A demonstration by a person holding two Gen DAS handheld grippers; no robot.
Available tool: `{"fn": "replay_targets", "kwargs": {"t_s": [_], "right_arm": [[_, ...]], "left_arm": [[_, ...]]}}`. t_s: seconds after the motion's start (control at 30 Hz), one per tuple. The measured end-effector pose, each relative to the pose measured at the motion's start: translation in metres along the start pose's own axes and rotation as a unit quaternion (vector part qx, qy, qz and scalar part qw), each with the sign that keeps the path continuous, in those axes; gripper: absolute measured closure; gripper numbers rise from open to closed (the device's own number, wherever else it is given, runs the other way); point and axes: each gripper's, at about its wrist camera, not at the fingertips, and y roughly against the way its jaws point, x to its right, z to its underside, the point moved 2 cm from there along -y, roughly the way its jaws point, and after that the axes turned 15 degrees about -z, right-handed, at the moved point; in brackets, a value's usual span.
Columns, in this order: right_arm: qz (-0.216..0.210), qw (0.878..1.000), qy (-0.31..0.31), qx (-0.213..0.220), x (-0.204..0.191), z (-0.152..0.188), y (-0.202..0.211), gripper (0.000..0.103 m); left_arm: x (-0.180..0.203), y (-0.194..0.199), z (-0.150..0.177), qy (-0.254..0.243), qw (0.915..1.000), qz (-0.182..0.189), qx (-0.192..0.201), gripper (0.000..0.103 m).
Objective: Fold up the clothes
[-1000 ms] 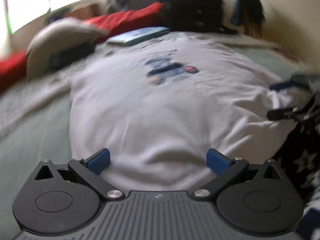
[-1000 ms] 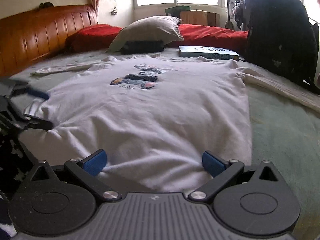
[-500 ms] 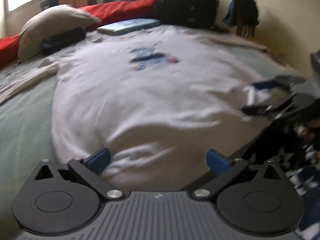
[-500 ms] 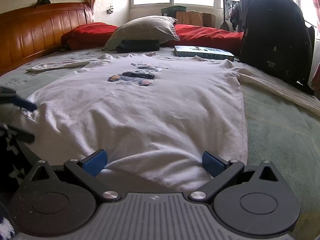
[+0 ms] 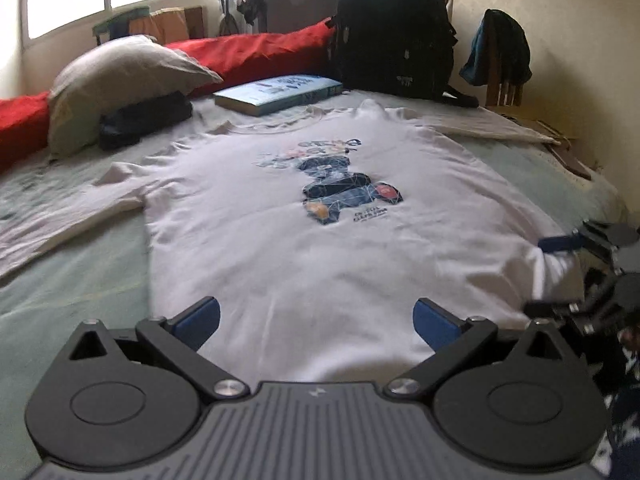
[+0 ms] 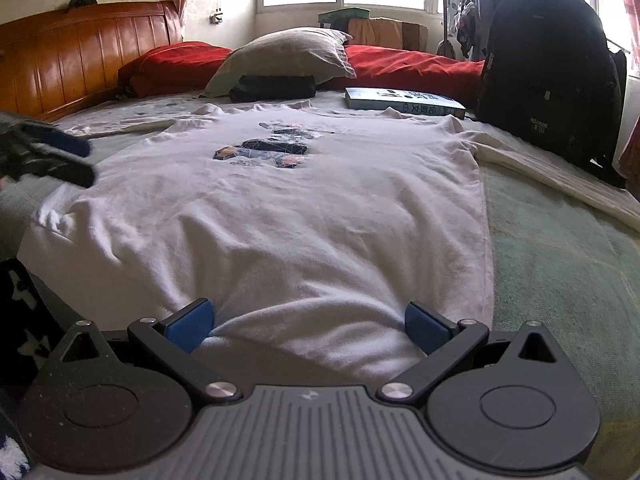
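Observation:
A white long-sleeved shirt [image 5: 304, 240] with a dark printed figure lies flat, front up, on a green bed sheet; it also shows in the right wrist view [image 6: 288, 216]. My left gripper [image 5: 316, 318] is open over the shirt's bottom hem, left side. My right gripper [image 6: 308, 324] is open over the hem, right side. Each gripper shows at the edge of the other's view, the right one [image 5: 560, 272] open at the hem corner, the left one [image 6: 60, 160] blurred.
A grey pillow [image 5: 120, 80], a black pouch [image 5: 144, 120], a book [image 5: 280, 92] and a black backpack [image 5: 392, 32] lie beyond the collar, before red bedding [image 6: 400, 68]. A wooden headboard [image 6: 80, 52] stands left. Patterned dark fabric [image 5: 624, 400] is near me.
The left gripper's view has swung and steadied, now facing up the shirt with the print centred. The right gripper has edged slightly forward over the hem. Both stay open.

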Motion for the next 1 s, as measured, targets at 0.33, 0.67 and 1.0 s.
{"fn": "replay_targets", "kwargs": {"t_s": [0.33, 0.67, 1.0], "right_arm": [[-0.001, 1.000, -0.003, -0.003, 0.002, -0.001, -0.001, 0.000], [0.003, 1.000, -0.002, -0.012, 0.000, -0.003, 0.000, 0.000], [-0.005, 0.999, -0.001, -0.051, -0.001, -0.007, 0.012, 0.000]], "left_arm": [[-0.016, 0.003, 0.037, 0.007, 0.9991, -0.036, -0.021, 0.001], [0.028, 0.009, -0.008, -0.048, 0.9983, -0.016, 0.029, 0.001], [0.066, -0.013, 0.012, -0.057, 0.9983, -0.014, -0.007, 0.001]]}}
